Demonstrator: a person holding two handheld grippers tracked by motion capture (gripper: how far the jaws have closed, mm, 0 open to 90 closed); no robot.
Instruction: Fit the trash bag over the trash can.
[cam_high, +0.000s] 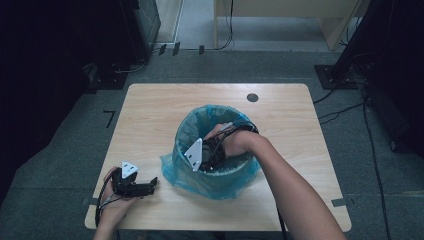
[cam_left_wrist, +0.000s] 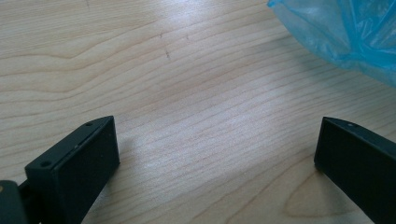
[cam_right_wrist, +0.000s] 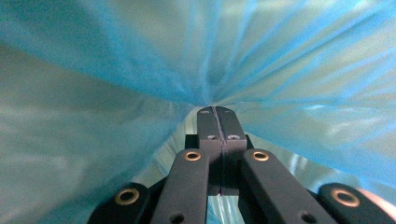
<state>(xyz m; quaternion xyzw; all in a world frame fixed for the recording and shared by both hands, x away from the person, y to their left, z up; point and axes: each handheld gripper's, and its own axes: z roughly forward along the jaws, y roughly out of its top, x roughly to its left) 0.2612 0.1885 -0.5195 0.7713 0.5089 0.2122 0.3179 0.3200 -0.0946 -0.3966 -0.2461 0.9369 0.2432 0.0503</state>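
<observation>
A round bin lined with a blue plastic bag (cam_high: 192, 127) stands at the middle of the wooden table (cam_high: 150, 110). My right gripper (cam_high: 214, 152) reaches down inside it, its grey plate by the near-left rim. In the right gripper view the black jaws (cam_right_wrist: 217, 112) are pressed together, and the folds of the blue bag (cam_right_wrist: 116, 70) run together at their tips, pinched there. My left gripper (cam_high: 137, 187) lies on the table left of the bin, near the front edge. Its jaws (cam_left_wrist: 215, 154) stand wide apart over bare wood, with the bag's skirt (cam_left_wrist: 345, 32) just beyond them.
A dark round hole (cam_high: 252, 97) sits in the tabletop behind the bin. The bag's loose edge spreads onto the table around the bin's base (cam_high: 220, 187). Cables (cam_high: 345, 107) and dark stands lie on the grey floor around the table.
</observation>
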